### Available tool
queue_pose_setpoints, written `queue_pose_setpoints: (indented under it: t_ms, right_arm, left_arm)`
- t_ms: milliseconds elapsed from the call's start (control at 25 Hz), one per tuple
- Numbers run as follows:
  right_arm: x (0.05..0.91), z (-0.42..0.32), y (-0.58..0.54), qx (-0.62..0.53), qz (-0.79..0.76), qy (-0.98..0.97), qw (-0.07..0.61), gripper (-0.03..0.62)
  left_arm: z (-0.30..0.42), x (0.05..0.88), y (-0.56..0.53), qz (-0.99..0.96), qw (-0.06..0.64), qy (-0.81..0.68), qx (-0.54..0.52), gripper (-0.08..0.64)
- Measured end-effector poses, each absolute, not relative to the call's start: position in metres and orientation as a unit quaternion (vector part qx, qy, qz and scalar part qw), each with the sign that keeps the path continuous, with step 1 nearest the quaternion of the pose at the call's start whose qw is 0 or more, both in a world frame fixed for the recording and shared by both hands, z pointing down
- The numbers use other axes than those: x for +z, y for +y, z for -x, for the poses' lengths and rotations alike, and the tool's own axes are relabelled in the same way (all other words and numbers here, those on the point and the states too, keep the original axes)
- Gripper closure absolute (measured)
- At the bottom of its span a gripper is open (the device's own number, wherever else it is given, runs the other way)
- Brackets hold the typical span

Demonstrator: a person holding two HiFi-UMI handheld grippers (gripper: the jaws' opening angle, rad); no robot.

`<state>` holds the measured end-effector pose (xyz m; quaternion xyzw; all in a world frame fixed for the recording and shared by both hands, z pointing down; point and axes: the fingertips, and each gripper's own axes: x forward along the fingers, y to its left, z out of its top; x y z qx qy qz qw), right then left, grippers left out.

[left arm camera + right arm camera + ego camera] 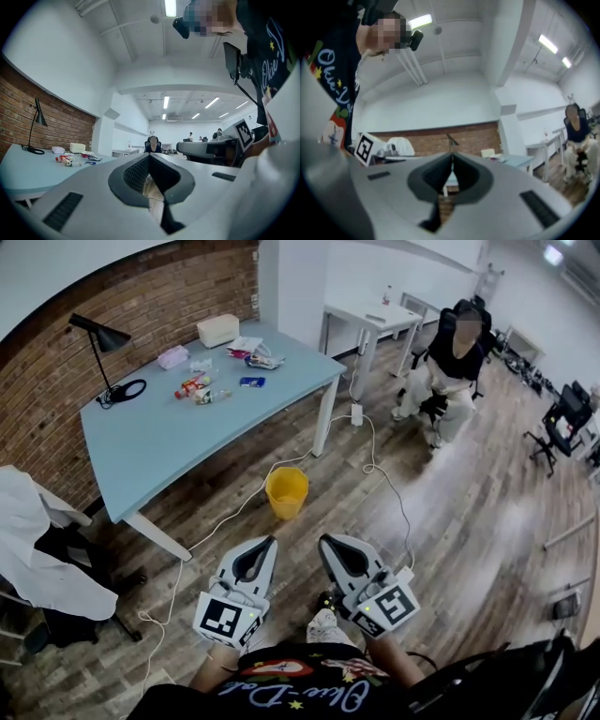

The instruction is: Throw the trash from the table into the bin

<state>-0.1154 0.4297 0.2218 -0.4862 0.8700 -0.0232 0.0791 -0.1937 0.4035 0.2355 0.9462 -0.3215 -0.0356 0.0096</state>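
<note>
Left tongs (261, 549) and right tongs (334, 549) are both closed with nothing between them, side by side over the floor (450, 521), well apart from the table (159, 446). Trash (206, 385) (wrappers, small packets) lies at the table's far end near the brick wall (141, 296). Yellow bin (286, 491) stands on the floor beside the table.

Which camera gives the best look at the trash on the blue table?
The head view: it looks down on the trash, spread across the table. The left gripper view shows the trash small and edge-on. The right gripper view is too blurred to make it out.
</note>
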Motion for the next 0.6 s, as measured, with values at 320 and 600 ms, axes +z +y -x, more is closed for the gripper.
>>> queue_pose_setpoints:
  t_ms: [320, 600]
  right_arm:
    - [0.222, 0.071, 0.382, -0.027, 0.463, 0.882, 0.082, 0.584]
    - [0.224, 0.027, 0.346, -0.02, 0.438, 0.894, 0.09, 0.584]
  left_arm:
    - [0.154, 0.23, 0.365, -0.936, 0.001, -0.351, -0.031, 0.552]
    - [0.105, 0.233, 0.33, -0.931, -0.001, -0.365, -0.014, 0.552]
